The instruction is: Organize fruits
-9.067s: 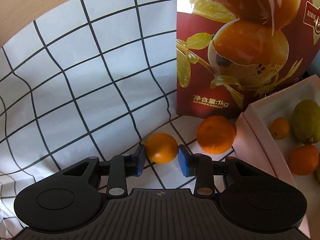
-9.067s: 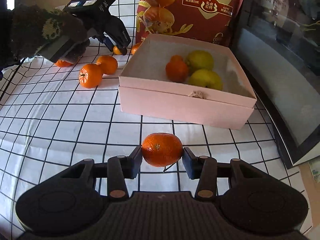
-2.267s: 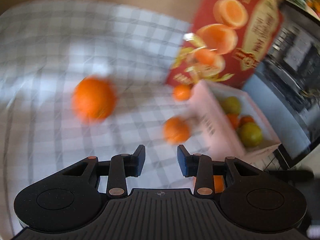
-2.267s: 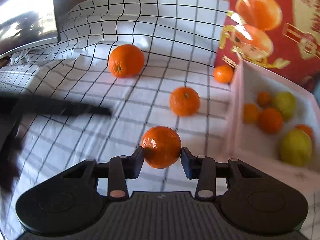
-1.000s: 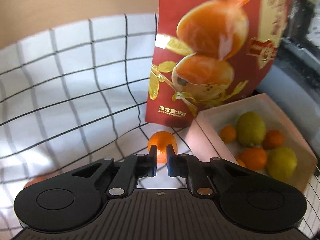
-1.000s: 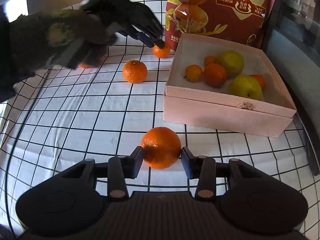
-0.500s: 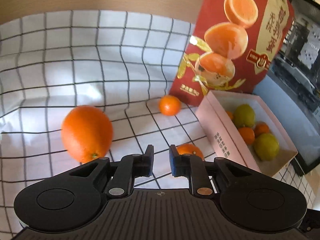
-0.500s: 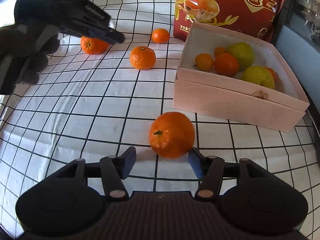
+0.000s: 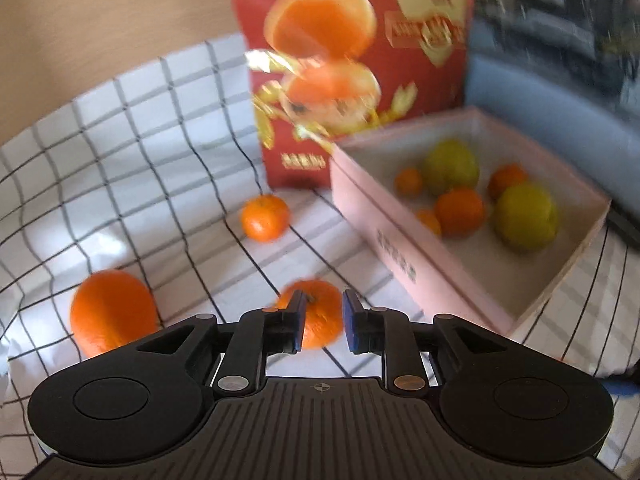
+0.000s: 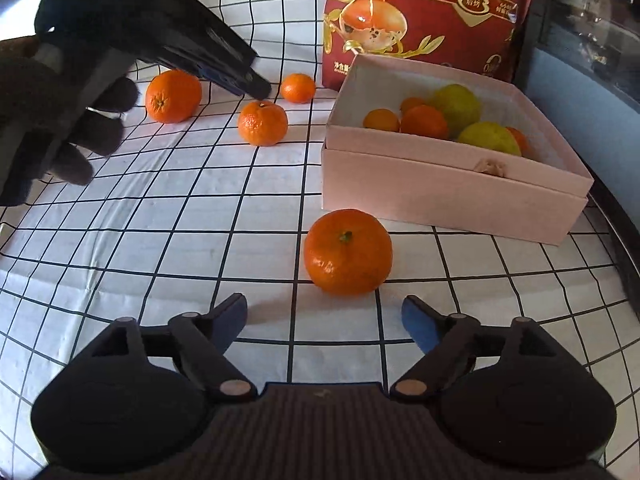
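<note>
My table wears a white tablecloth (image 10: 168,220) with a black grid, rumpled toward ten o'clock. Right before me lies a big tangerine (image 10: 347,251) with its stem up. At one o'clock, just beyond it, stands the pink box (image 10: 452,196). Behind the box at twelve o'clock a red bag (image 10: 424,16) stands upright. Toward eleven o'clock three more lie apart: a mid tangerine (image 10: 263,123), a large orange (image 10: 173,96) and a small tangerine (image 10: 297,88) near the bag.
</note>
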`<state>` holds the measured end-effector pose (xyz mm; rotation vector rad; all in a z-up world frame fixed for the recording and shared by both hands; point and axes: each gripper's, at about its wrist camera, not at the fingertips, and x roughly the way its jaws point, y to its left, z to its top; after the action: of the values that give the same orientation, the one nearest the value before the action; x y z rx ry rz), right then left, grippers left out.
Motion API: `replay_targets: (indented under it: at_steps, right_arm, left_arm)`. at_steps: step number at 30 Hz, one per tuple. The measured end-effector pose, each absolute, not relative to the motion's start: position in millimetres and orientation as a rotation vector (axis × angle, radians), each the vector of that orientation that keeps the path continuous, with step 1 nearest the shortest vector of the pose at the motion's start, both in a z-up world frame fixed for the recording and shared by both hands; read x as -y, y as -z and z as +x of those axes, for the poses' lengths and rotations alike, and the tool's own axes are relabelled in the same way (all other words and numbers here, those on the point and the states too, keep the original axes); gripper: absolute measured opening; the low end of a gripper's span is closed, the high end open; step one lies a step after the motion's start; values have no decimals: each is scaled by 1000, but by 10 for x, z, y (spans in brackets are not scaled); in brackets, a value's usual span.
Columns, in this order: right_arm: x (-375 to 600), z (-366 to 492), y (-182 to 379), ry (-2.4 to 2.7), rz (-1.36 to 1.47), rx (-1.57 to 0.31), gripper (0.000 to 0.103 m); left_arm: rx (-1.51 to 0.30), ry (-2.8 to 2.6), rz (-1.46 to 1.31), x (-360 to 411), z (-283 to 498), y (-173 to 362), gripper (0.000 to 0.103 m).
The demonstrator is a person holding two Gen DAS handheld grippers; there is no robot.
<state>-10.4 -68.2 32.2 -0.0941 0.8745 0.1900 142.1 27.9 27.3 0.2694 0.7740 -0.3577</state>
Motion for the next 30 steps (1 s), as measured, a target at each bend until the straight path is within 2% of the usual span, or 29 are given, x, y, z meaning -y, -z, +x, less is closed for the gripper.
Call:
replay_targets:
  at_steps: [3, 4, 5, 12, 16, 22, 25, 30]
  right_arm:
    - [699, -139, -296, -185, -88, -850, 90]
    - [704, -157, -288, -184, -88, -842, 91]
    - [714, -169, -283, -182, -86, -836, 92]
    - [744, -231, -273, -175, -80, -808, 95]
    - [758, -243, -275, -172, -78, -805, 97]
    - [756, -261, -271, -171, -78, -803, 98]
    - [764, -277, -265, -173, -79, -800, 99]
    - [761, -290, -263, -172, -79, -799, 100]
  left_arm:
    - [-772, 393, 321, -198, 1377, -261, 46]
    - [-782, 416, 315, -196, 1381, -258, 57]
    - [-787, 431, 305, -197, 1386, -253, 63]
    - [-790, 331, 310, -288, 1557, -215, 63]
    - [-864, 285, 265, -434, 1760, -137, 64]
    - [-918, 265, 180, -605, 1875, -17, 60]
    - [-911, 288, 130, -658, 1882, -18, 52]
    - [-917, 294, 90, -733, 1801, -36, 51]
